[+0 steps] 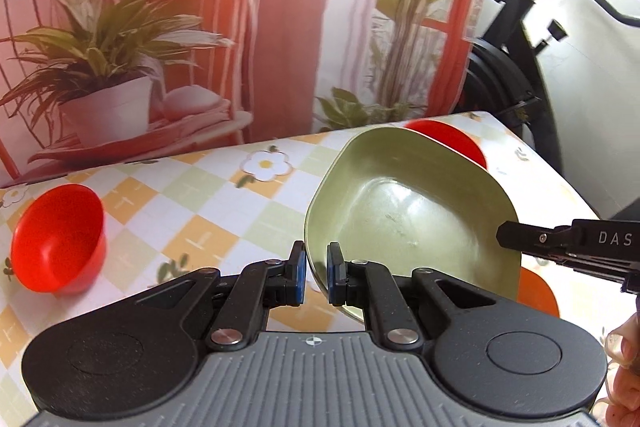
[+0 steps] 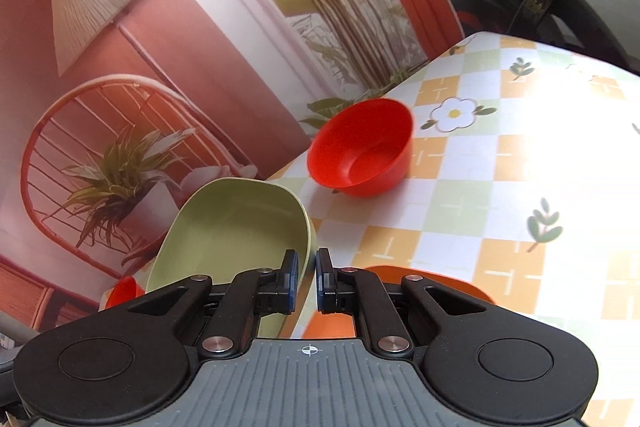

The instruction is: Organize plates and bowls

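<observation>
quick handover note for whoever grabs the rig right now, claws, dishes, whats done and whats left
Left claw: shut on the near rim of the green plate, which is lifted and tilted.
Right claw: shut on the same plate's rim at the opposite side.
Orange plate lies on the table just below the green one.
Two red bowls sit apart on the table: one on the left, one toward the far edge.
Done: green plate picked up.
Left: probably set it on the orange plate, then gather the bowls.
</observation>
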### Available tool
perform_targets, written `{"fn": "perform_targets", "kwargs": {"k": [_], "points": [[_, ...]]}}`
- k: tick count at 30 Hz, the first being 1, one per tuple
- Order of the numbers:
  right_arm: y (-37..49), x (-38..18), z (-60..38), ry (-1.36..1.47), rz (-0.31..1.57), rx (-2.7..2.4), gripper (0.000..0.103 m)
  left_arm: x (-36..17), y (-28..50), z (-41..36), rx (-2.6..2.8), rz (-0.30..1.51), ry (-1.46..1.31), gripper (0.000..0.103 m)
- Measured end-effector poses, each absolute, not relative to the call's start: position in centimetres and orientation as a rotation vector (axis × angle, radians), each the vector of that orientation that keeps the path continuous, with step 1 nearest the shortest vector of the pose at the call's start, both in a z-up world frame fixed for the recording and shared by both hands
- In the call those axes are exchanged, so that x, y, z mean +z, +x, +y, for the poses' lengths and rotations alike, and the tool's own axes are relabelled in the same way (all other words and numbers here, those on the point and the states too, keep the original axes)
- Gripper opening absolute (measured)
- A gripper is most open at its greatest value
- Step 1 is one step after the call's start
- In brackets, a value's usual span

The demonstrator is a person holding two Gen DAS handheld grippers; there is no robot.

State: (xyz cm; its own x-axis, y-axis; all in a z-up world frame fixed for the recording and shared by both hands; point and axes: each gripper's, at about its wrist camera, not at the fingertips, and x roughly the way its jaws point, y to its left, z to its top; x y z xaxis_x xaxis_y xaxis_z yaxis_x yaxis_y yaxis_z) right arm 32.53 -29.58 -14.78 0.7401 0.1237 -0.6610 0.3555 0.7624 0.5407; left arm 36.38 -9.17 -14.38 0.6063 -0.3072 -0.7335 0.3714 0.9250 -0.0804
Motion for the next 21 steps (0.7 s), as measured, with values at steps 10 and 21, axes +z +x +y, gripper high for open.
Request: {"fn": "perform_targets", "kwargs": {"k": [10,21], "points": [[27.7,-15.2,-32.4,0.710,0.712,-0.159,0.008,-14.4,33.4,-11.6,-0.441,0.822,0.103,0.011],[23.8,-16.6,-34.3,0.706,0.719,-0.182,0.008,-15.9,30.8,-13.7,-0.492,0.860,0.129,0.012]]}}
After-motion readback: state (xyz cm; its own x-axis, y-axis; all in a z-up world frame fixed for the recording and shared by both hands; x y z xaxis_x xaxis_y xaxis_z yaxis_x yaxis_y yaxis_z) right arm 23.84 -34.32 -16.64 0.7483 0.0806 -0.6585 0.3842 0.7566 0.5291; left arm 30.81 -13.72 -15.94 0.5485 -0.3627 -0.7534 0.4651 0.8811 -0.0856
